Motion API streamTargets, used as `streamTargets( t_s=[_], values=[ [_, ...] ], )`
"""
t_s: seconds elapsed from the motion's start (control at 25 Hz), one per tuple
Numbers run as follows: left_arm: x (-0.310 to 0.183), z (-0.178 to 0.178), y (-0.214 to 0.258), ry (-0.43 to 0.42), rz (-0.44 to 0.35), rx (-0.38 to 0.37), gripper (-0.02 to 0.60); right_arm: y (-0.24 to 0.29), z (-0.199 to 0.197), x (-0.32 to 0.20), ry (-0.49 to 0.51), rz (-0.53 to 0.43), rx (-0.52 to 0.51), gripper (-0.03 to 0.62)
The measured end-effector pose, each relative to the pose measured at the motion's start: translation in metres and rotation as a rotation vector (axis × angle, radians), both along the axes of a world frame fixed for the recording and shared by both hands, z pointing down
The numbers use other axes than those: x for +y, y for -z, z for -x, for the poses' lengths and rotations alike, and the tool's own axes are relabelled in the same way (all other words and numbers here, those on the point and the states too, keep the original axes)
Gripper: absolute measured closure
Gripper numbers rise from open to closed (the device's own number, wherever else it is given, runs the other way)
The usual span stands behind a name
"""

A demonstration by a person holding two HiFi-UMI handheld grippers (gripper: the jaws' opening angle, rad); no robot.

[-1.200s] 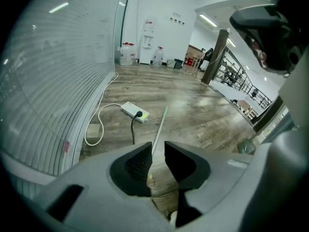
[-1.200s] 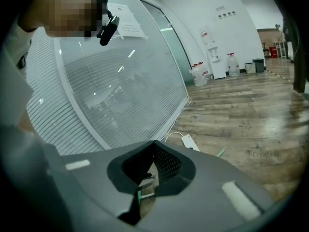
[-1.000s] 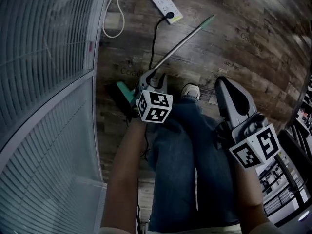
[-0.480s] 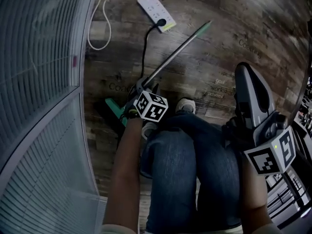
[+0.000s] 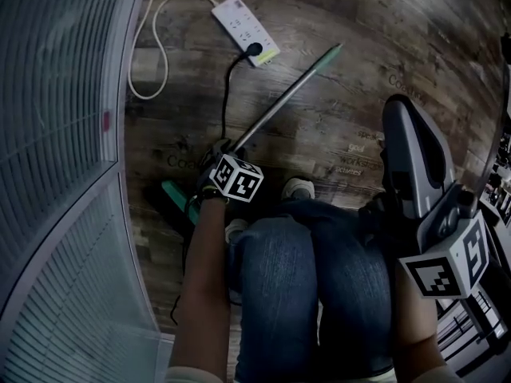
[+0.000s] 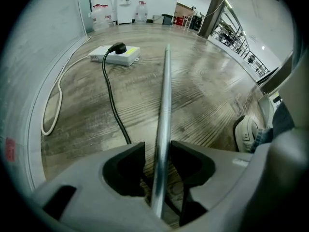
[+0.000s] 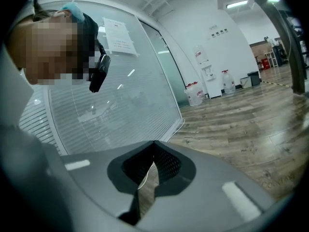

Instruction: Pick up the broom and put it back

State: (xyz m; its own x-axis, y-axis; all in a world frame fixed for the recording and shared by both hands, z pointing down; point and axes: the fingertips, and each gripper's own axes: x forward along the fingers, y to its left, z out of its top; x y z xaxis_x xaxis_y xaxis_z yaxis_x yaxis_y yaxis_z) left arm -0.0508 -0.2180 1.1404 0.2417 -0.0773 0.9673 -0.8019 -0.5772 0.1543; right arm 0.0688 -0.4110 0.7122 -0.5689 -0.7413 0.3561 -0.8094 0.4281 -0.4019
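Observation:
The broom lies flat on the wooden floor. Its silver handle (image 5: 279,102) runs from a green tip at the upper right down to the green head (image 5: 174,196) near the glass wall. My left gripper (image 5: 223,145) points steeply down over the handle's lower end. In the left gripper view the handle (image 6: 165,91) passes between the jaws of that gripper (image 6: 157,148). The jaws have just been closing, and a thin gap still shows beside the left pad. My right gripper (image 5: 397,104) hangs over the person's right knee, shut and empty, its jaw tips meeting (image 7: 154,143).
A white power strip (image 5: 245,19) lies beyond the handle, with a black cable (image 5: 226,86) running toward the left gripper and a white cable (image 5: 144,54) looping by the glass wall (image 5: 56,134). The person's jeans-clad knees (image 5: 319,294) and a shoe (image 5: 297,188) are close by.
The left gripper has sunk down onto the broom handle, which now lies between its jaws. The right gripper has drifted to the right in the head view.

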Motion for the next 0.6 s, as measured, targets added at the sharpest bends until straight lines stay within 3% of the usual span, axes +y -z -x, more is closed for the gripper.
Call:
streamTargets(
  t_s=[0.24, 0.28, 0.44, 0.6],
  values=[
    [-0.003, 0.000, -0.001, -0.021, -0.025, -0.008, 0.434, -0.002, -0.002, -0.006, 0.001, -0.006, 0.008, 0.591],
    [-0.003, 0.000, -0.001, -0.028, -0.035, -0.013, 0.490, -0.003, -0.003, -0.007, -0.001, -0.003, 0.007, 0.591],
    [-0.003, 0.001, 0.002, -0.032, -0.060, -0.034, 0.491, -0.003, -0.005, -0.004, -0.009, 0.012, 0.007, 0.591],
    [-0.004, -0.001, 0.024, -0.025, -0.087, 0.020, 0.492, 0.000, -0.004, 0.010, 0.001, 0.036, 0.019, 0.591]
  ],
)
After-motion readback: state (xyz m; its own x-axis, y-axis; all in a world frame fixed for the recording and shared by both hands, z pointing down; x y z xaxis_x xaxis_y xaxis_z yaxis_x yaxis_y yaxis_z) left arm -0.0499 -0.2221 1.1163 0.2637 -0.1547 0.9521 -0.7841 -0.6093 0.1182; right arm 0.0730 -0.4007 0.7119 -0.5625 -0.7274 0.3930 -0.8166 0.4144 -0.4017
